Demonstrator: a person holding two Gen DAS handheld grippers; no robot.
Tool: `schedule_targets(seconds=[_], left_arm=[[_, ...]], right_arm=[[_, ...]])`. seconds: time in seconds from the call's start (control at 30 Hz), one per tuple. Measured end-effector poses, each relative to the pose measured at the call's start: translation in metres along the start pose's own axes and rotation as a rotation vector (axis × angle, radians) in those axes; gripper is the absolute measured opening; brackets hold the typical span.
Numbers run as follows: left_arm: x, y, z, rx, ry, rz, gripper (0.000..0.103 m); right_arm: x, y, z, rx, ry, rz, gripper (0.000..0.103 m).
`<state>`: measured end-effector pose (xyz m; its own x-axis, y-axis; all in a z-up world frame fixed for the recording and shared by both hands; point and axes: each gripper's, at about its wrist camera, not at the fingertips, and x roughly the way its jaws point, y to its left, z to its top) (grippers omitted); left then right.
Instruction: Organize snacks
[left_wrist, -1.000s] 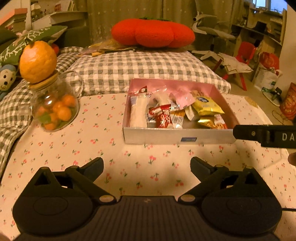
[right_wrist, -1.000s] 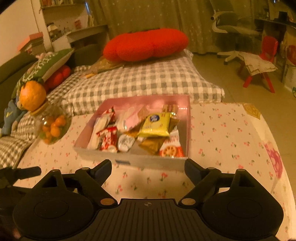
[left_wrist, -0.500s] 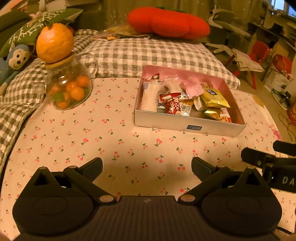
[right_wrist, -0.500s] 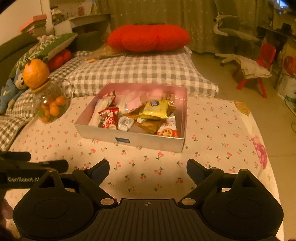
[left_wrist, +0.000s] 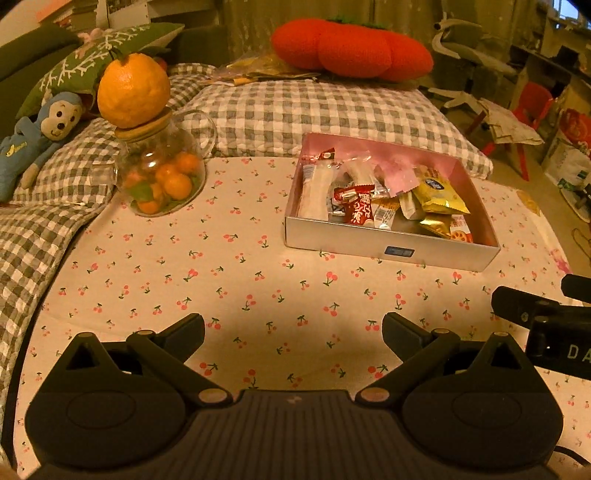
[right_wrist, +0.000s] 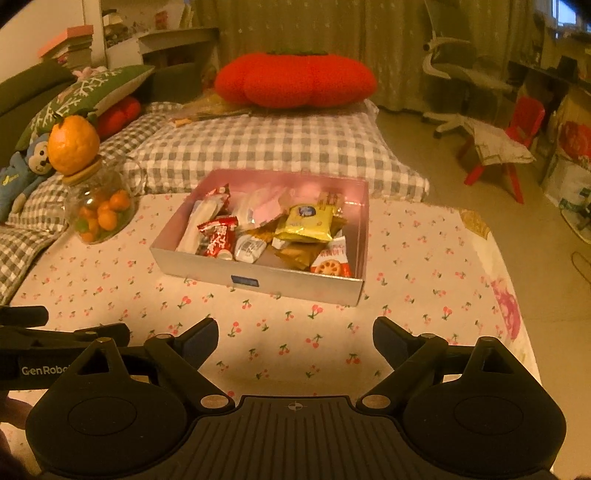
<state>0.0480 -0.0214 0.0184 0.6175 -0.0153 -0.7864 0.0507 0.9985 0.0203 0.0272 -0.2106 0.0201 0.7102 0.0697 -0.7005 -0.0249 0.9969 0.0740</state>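
Since a second ago both views have pulled back from the snack box: it sat close above the jaws, now sits farther up-frame with more cherry-print cloth showing in front.

Left wrist view: left gripper (left_wrist: 293, 334) jaws spread wide, nothing between them, only the cloth-covered tabletop (left_wrist: 229, 288) below. Snack box (left_wrist: 391, 251) lies ahead and to the right of the jaws, apart from them, long side facing the camera and skewed a little. Snacks (left_wrist: 384, 201) are piled inside, overlapping; red wrapper (left_wrist: 358, 206) mid-left, yellow packet (left_wrist: 439, 192) to the right. Glass jar (left_wrist: 162, 177) with an orange (left_wrist: 133, 90) on its lid stands ahead-left, well apart from the box. Right gripper's tip pokes in at the right edge, mostly cut off.

Right wrist view: right gripper (right_wrist: 295, 341) jaws released wide, empty. Box (right_wrist: 258, 278) sits almost dead ahead, slightly left, near wall facing the jaws. My read: right hand has the straighter line to the box; left would have to reach across to its right. Left gripper shows only partly at the left edge.

Hard to tell: which packets lie under which, most wrapper print, and whether the box has any dividers. No loose snacks visible on the cloth.
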Motion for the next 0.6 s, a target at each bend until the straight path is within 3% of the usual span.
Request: schedule_targets(seconds=[0.6], left_arm=[[-0.0019,-0.0052,-0.0029,0.007,0.003,-0.004,0.102]], right_arm=[[-0.0023,-0.0023,-0.0005,0.029,0.003,0.002,0.093]])
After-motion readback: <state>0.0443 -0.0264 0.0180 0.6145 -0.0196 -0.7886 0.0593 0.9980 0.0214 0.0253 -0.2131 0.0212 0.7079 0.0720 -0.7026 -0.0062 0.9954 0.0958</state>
